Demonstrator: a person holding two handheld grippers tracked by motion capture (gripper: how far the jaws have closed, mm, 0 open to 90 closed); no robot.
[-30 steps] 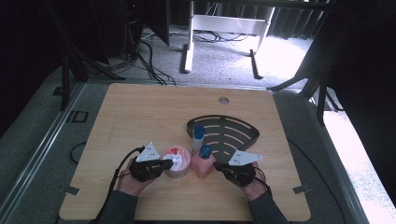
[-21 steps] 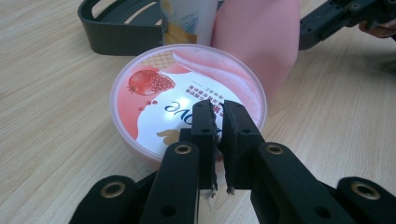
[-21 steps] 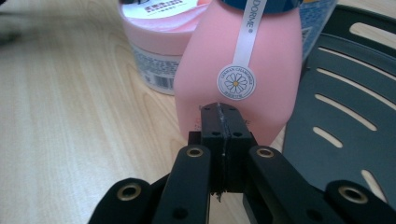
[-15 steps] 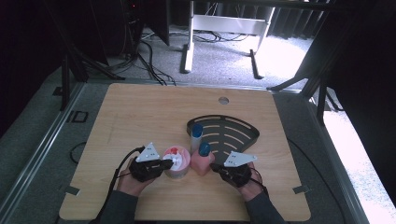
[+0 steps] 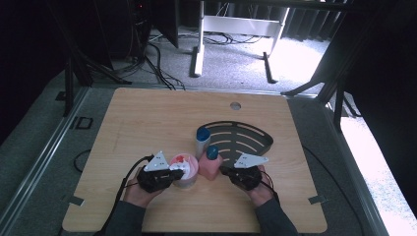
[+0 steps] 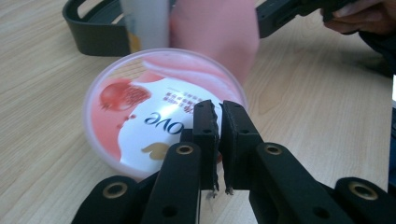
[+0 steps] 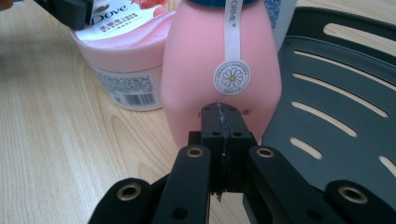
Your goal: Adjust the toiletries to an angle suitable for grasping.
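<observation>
A pink Dove tub (image 5: 186, 173) stands near the table's front edge, its lid (image 6: 154, 105) printed pink and white. Just right of it is a pink bottle (image 5: 209, 167) with a blue cap, which in the right gripper view (image 7: 219, 60) carries a daisy sticker. A white tube (image 5: 202, 141) with a blue cap stands upright behind them. My left gripper (image 5: 181, 170) is shut and empty, its tips (image 6: 217, 111) over the tub's lid. My right gripper (image 5: 223, 171) is shut too, with its tips (image 7: 219, 112) right at the bottle's lower front; contact is unclear.
A black slotted tray (image 5: 246, 140) lies behind and to the right of the bottle, and its surface (image 7: 336, 107) shows beside the bottle. The wooden table (image 5: 147, 123) has a round hole (image 5: 235, 105) near its far edge. Cables trail from both grippers.
My right gripper has slid a little to the left, closer to the pink bottle. The left gripper, tub and tube have stayed put.
</observation>
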